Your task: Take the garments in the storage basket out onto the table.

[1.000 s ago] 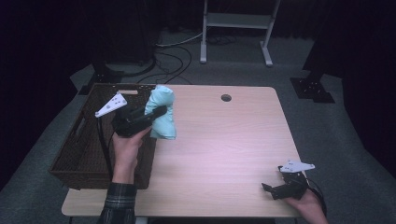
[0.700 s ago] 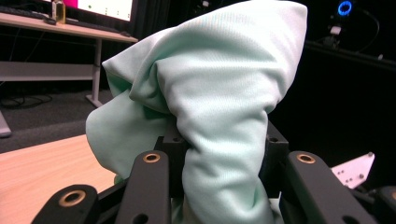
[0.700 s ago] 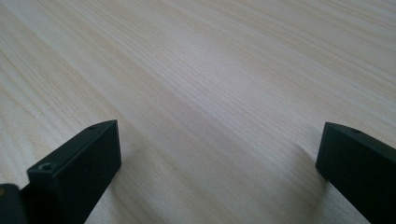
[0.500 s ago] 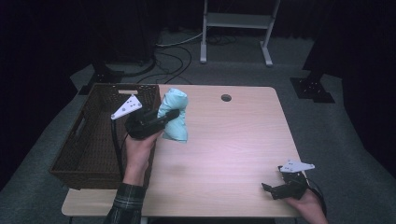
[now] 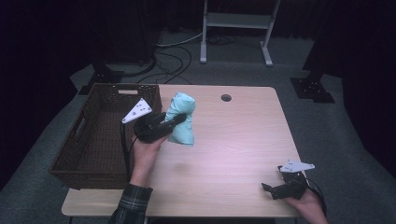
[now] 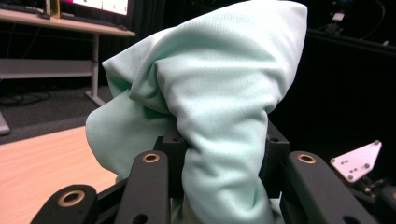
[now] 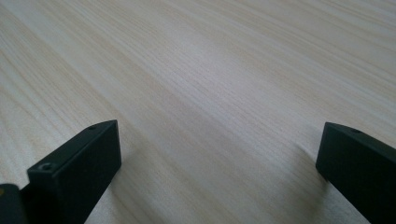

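A bunched pale mint-green cloth [image 5: 181, 118] hangs over the left part of the wooden table [image 5: 233, 140], beside the wicker basket [image 5: 88, 135]. My left gripper [image 5: 175, 120] is shut on the cloth, and in the left gripper view the cloth [image 6: 210, 93] bulges up between the two black jaws, squeezed at its waist. At the table's front right corner my right gripper [image 5: 268, 189] rests low and stands open, pointing left. The right gripper view has bare tabletop [image 7: 210, 93] between its wide-apart fingers [image 7: 77, 172].
The dark wicker basket occupies the table's left end, and I see nothing inside it. A small round cable hole [image 5: 226, 98] sits near the table's far edge. Beyond the table are cables [image 5: 173, 51] on the floor and a metal stand [image 5: 236, 23].
My left hand has carried the cloth rightward and a little lower, from over the basket's edge to over the tabletop. The right gripper has stayed in place.
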Motion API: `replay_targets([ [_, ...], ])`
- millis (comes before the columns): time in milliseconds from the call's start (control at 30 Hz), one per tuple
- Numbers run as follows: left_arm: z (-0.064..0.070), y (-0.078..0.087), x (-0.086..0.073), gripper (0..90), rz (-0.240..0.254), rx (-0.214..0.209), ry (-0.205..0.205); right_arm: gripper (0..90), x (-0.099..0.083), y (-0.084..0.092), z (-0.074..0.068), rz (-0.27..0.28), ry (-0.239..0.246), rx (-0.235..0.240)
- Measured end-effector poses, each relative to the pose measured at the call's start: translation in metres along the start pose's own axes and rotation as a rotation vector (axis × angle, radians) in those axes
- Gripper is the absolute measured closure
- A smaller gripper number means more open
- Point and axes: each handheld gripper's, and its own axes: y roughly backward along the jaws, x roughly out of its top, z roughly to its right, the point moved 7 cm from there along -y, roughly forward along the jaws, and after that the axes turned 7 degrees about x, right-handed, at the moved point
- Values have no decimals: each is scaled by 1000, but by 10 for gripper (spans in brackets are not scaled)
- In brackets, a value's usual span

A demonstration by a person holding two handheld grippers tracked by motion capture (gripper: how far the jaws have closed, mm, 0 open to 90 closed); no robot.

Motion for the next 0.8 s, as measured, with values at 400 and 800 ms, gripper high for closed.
replay_targets([
  [400,6,-11,-12,643,-31,-1,-2,0,0,0,0,1,1,0],
  [800,13,-24,-25,643,-71,-4,-7,0,0,0,0,1,3,1],
])
